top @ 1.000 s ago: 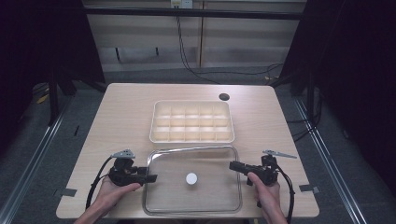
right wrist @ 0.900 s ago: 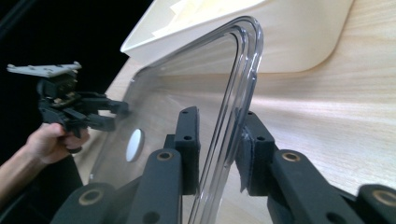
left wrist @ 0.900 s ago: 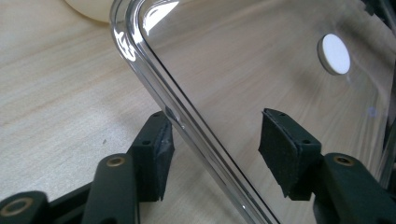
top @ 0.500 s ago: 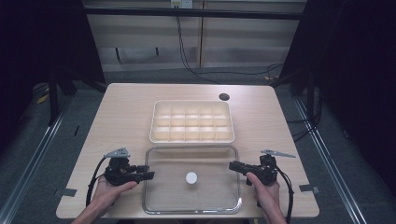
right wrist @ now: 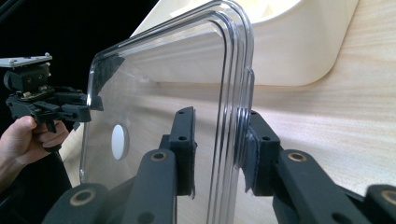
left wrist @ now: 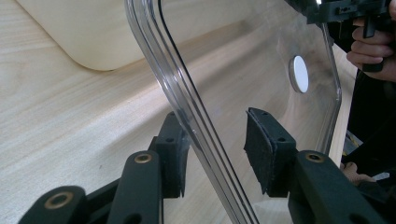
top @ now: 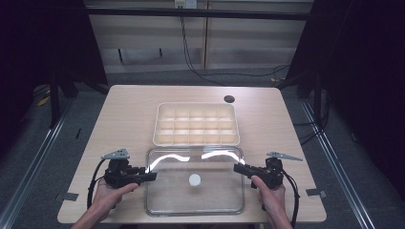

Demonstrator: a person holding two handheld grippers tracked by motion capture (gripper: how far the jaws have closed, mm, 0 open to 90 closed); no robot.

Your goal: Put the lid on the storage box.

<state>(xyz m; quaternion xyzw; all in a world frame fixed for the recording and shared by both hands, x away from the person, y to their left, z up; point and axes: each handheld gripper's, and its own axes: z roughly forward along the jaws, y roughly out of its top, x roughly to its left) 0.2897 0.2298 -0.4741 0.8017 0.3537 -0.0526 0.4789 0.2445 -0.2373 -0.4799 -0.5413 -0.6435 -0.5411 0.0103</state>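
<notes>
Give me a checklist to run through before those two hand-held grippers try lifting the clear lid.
1. Lid rim sits between the jaws of the left hand-held gripper: ok.
2. Left grip clamped: not ok. The jaws have just been closing, but one pad stands apart from the rim.
3. Opposite rim sits between the jaws of the right hand-held gripper: ok.
4. Right grip clamped: not ok. The jaws have just been opening slightly, and one pad is off the rim.
5. Lid clear of the cream compartment box: cannot tell; their edges lie very close.
6. Both grippers at matching spots on opposite sides: ok.
</notes>
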